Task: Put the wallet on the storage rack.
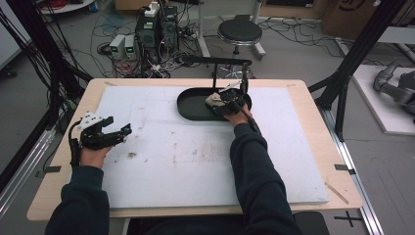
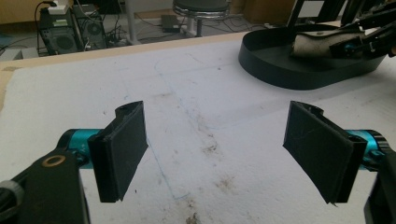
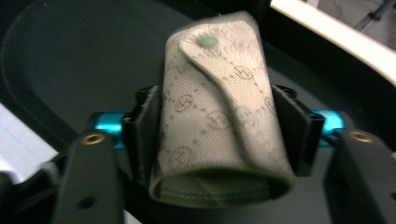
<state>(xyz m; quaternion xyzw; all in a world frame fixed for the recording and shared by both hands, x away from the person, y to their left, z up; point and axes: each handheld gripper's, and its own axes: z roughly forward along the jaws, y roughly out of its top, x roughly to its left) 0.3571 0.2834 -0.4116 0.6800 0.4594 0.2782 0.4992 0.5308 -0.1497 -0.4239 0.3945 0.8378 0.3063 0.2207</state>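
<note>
Right tongs (image 3: 219,126) are clamped on the pouch (image 3: 219,116), one jaw on each long side, holding it over the black tray (image 3: 56,60). Left tongs (image 2: 219,154) stand wide apart with nothing between them, hanging over the white mat (image 2: 196,107) well off to the tray's left.

From my right-hand view, the pouch is a soft beige roll of patterned fabric with a flap and a snap, and the jaws bite it near its open lower end. I judge that to be the weak point. The fabric gives under pressure, so the roll could squash and slide out through the jaws, or tip forward, since most of its length sticks out past them. If I let go from this height, it might land on the tray's rim and roll out onto the mat rather than settle inside. A quick swing could also flick the flap open if the snap is not fastened, and I cannot tell whether it is.

Several things stay unclear. From the high view my right hand (image 1: 238,116) covers most of the pouch, so I cannot tell whether it touches the tray floor or hangs just above it. Whatever is inside the roll is hidden. A dark stand (image 1: 230,73) rises behind the tray, and its base is cut off by my tongs.
</note>
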